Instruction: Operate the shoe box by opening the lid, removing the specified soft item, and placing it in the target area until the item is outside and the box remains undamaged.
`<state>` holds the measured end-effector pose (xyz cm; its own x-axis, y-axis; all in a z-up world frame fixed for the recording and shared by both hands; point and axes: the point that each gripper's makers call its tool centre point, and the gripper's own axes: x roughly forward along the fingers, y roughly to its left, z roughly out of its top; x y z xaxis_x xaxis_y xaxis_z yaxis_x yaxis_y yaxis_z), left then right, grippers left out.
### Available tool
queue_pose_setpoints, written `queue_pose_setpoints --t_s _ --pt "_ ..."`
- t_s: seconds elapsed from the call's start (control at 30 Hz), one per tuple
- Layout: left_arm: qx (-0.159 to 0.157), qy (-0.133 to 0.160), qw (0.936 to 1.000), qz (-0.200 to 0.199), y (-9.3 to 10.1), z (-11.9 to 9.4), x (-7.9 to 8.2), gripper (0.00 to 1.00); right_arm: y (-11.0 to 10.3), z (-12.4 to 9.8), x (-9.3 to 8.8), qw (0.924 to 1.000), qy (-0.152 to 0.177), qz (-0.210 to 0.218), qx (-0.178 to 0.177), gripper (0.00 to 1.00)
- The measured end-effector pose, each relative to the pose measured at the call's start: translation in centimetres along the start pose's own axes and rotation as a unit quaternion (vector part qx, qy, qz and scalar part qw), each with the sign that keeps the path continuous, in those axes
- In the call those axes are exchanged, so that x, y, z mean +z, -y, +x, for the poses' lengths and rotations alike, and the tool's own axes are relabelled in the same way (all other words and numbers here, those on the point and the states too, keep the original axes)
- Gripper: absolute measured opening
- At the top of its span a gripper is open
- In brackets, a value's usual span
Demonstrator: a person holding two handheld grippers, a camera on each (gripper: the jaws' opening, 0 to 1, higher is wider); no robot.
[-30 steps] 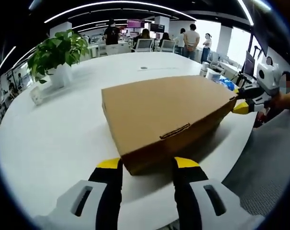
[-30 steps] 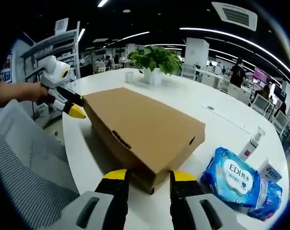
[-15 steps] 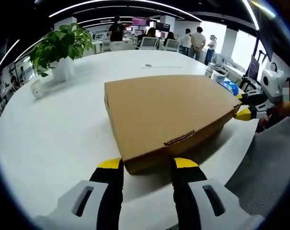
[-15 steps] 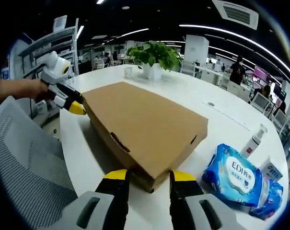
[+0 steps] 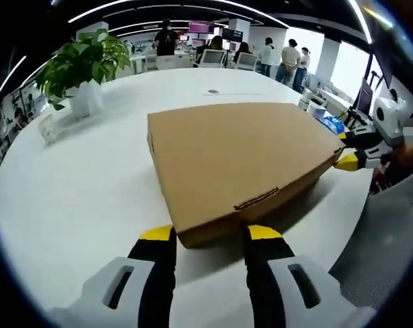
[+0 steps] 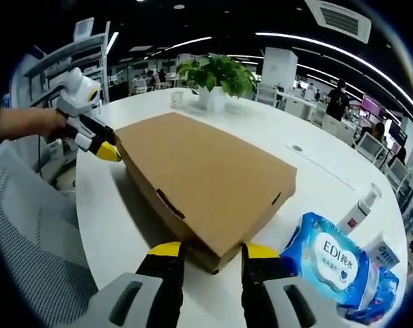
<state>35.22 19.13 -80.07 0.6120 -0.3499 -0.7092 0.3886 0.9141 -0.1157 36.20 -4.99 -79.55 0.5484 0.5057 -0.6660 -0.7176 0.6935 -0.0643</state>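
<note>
Both the left gripper (image 5: 207, 234) and right gripper (image 6: 210, 251) sit jaws apart at opposite corners of the closed shoe box (image 5: 237, 158), seemingly touching it.

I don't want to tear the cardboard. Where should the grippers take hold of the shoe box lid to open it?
Probably at the lid's front lip on the shoe box, near the two front corners where the left gripper and right gripper already sit. The tuck tab slot marks the opening edge; lift upward from there.
</note>
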Motion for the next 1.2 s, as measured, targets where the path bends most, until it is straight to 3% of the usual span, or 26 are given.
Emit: queue_pose_setpoints --t_s 0.73,1.1,1.2 --pt "-0.009 -0.005 0.9999 -0.002 -1.7 3.1 3.5 0.38 4.1 2.9 2.2 0.9999 -0.016 -0.002 -0.003 0.3" --pt "-0.009 -0.002 0.9999 -0.008 -1.9 2.8 3.6 0.38 4.2 2.3 2.2 0.9997 -0.009 0.021 -0.005 0.3" --pt "-0.003 0.011 0.9999 -0.002 -2.0 2.0 3.8 0.4 4.4 1.5 2.2 0.9996 -0.006 0.025 -0.009 0.33"
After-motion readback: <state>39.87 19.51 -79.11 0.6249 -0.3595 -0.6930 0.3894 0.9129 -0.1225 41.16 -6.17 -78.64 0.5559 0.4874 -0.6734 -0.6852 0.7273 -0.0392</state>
